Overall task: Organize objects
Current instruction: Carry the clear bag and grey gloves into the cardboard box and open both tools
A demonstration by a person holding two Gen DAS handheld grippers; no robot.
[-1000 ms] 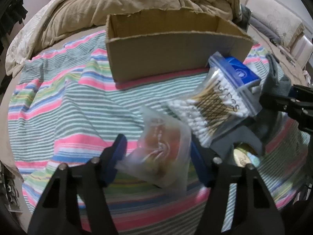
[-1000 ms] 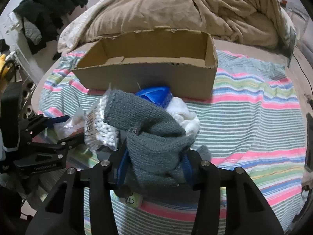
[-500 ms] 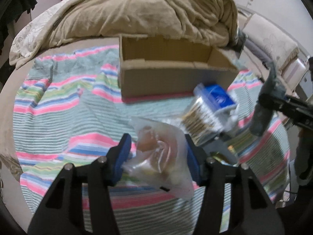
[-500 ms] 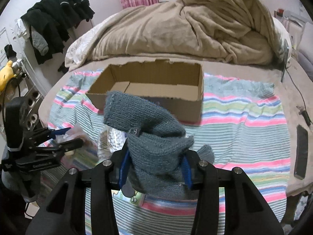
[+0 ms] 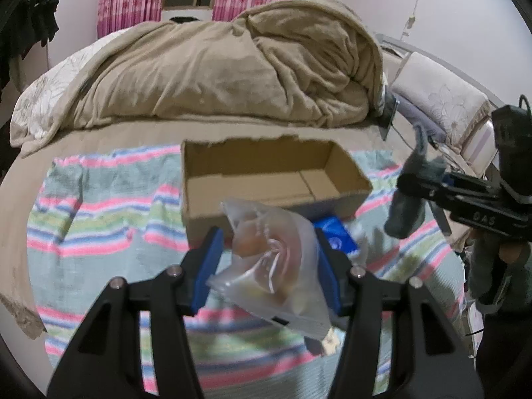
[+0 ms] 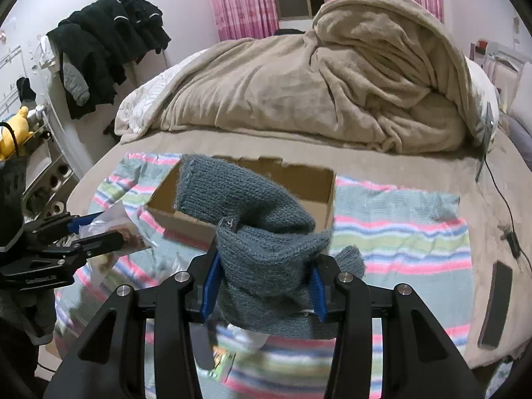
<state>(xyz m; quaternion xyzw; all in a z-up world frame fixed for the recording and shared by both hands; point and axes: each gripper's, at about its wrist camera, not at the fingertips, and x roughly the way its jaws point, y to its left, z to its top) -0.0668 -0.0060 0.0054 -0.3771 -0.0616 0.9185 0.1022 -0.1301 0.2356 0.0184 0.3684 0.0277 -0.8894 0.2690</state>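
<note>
The only writing I can read is "DAS" on the side of my right gripper (image 5: 404, 184); the print on the blue packet (image 5: 335, 237) lying on the striped blanket (image 5: 99, 232) just in front of the cardboard box (image 5: 266, 179) is too blurred to make out; my left gripper (image 5: 266, 266) is clamped on a clear plastic bag (image 5: 272, 259), held above the blanket near the box; its orange-brown contents I cannot identify; my right gripper pinches a grey knitted sock (image 6: 259, 232), lifted in front of the box and hiding part of its inside; below the sock a small colourful packet (image 6: 221, 360) is cut off and smeared.
</note>
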